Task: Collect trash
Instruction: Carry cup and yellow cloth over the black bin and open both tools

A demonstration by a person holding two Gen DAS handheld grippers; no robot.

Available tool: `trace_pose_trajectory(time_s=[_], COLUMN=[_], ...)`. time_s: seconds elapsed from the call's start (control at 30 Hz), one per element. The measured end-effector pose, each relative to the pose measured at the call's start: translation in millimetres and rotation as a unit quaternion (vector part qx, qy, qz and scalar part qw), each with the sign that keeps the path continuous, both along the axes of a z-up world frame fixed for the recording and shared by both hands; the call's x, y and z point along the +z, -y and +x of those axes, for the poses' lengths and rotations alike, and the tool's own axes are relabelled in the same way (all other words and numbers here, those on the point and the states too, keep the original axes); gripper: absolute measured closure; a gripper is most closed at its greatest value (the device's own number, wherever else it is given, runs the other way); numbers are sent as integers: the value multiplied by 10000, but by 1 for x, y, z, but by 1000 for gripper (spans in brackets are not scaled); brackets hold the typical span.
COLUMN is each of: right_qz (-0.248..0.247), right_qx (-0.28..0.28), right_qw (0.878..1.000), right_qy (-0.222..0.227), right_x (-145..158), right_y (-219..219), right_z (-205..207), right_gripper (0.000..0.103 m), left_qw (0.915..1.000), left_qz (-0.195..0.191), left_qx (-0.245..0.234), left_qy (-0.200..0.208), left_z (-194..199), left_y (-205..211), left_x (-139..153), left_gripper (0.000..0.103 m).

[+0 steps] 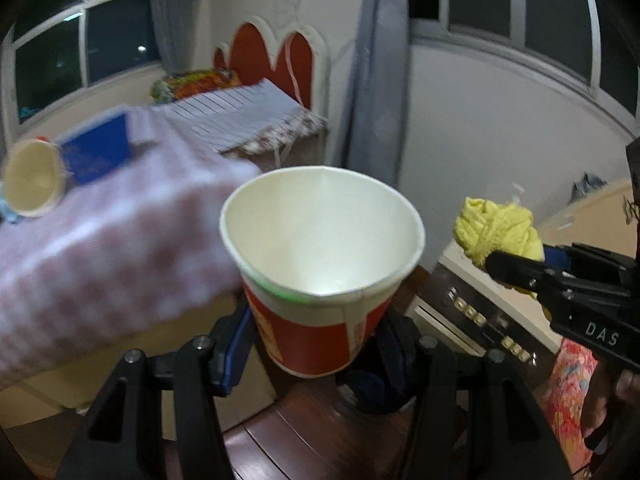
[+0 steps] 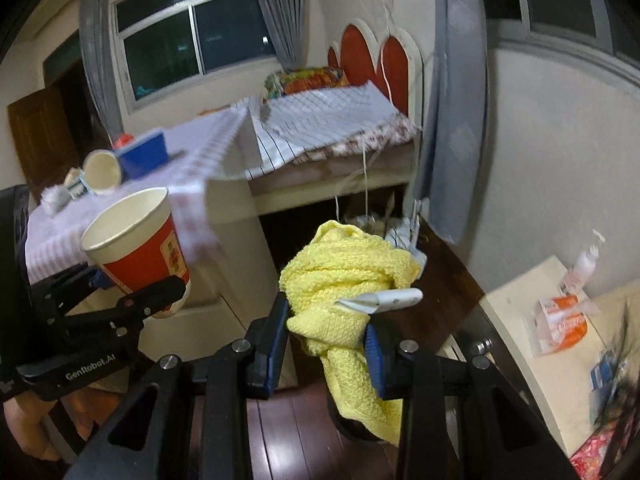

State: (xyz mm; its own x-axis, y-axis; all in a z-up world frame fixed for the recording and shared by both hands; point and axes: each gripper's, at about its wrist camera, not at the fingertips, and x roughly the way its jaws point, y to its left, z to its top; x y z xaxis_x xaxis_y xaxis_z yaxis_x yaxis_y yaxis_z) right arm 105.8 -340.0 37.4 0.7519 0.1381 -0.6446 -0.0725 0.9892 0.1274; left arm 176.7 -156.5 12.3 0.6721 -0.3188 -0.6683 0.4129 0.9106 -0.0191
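Two items are held aloft: a red paper cup (image 1: 320, 280) is pinched by the left gripper (image 1: 316, 344) jaws, a yellow cloth (image 2: 344, 280) by the right gripper (image 2: 328, 340) jaws. Another cup (image 2: 102, 172) is seen lying on the checked tabletop (image 2: 80, 232), far left.

"DAS" printed white on right gripper (image 1: 516, 270) body; "GenRobot.AI" printed white on left gripper (image 2: 160, 300) body.

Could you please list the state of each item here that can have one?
Red paper cup: upright, empty, held by left gripper.
Yellow cloth: bunched, clamped in right gripper.
Second cup: tipped over on the table.
Curtain: tied back.
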Motion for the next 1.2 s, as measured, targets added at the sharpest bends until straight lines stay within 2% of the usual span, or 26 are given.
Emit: trace_pose_trajectory(time_s=[0.23,0.53,0.8,0.97,1.2], right_qz=[-35,47,-55,-149,-322], right_qx=[-48,10,388,633,1178], right_qw=[9984,9921,9798,9735,9590], right_qy=[-556,-1251,-1961,-2193,-2559], right_x=[-59,-146,-238,-273,-318], right_y=[31,65,81,80,73], right_z=[12,32,56,66,80], right_gripper=[66,66,66,66,66], left_qw=[9979,9890,9715,9596,9482], left_qz=[204,478,812,898,1007], left_qx=[-261,-560,-866,-922,-1052], left_qy=[-548,-1279,-2052,-2503,-2822], left_z=[15,39,55,66,72], left_y=[40,72,100,106,111], left_x=[-53,-136,-220,-253,-292], left_gripper=[45,45,46,46,44])
